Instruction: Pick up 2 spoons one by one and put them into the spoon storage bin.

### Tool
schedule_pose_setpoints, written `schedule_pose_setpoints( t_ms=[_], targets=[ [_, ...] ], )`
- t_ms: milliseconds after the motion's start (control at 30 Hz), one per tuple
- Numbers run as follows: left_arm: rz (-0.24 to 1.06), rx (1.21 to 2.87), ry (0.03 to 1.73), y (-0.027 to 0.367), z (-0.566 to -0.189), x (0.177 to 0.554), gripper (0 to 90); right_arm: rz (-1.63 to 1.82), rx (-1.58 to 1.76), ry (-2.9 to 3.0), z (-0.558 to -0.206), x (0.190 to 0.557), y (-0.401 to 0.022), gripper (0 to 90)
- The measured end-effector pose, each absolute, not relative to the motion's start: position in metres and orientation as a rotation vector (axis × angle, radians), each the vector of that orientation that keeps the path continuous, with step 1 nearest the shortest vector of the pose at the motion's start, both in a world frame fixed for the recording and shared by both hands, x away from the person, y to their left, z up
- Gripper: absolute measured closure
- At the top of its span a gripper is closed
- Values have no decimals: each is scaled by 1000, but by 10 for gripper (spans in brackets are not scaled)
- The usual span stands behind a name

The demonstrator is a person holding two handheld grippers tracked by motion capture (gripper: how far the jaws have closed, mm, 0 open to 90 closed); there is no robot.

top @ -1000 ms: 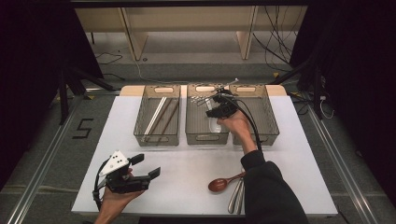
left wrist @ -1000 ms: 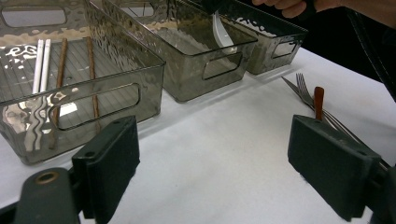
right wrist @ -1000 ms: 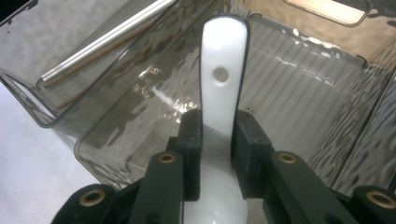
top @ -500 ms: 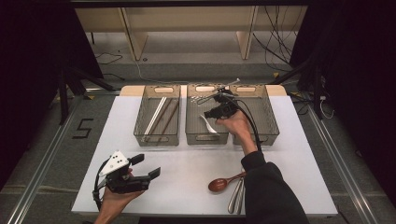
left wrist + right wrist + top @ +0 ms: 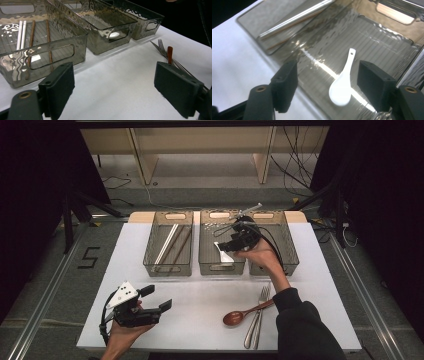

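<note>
Right gripper view: glossy white spoon point(image 5: 342, 88) on ribbed, translucent bin point(image 5: 384, 47).

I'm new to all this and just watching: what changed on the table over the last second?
The right gripper over the middle clear plastic bin has just been opening its jaws and has lifted a little; the white ceramic soup spoon now lies loose on the bin floor, below the open jaws. The left gripper, the brown wooden spoon and the two metal forks stayed put.

Spoon point(image 5: 342, 88) in middle bin point(image 5: 221, 266) (flat)
</note>
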State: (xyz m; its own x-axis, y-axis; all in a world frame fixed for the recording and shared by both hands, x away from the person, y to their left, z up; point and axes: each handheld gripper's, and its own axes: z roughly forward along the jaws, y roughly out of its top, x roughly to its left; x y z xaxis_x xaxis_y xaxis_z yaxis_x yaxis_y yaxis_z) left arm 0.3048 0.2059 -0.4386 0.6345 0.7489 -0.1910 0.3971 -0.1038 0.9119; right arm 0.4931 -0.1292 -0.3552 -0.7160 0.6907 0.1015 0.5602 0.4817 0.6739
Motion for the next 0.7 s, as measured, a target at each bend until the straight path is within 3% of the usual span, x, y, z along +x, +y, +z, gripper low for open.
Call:
schedule_pose_setpoints(
  t_ms=[700],
  targets=[
    [390,1731,935,206,-439,305,161,989,893,2686,-365,432,-157,286]
  ],
)
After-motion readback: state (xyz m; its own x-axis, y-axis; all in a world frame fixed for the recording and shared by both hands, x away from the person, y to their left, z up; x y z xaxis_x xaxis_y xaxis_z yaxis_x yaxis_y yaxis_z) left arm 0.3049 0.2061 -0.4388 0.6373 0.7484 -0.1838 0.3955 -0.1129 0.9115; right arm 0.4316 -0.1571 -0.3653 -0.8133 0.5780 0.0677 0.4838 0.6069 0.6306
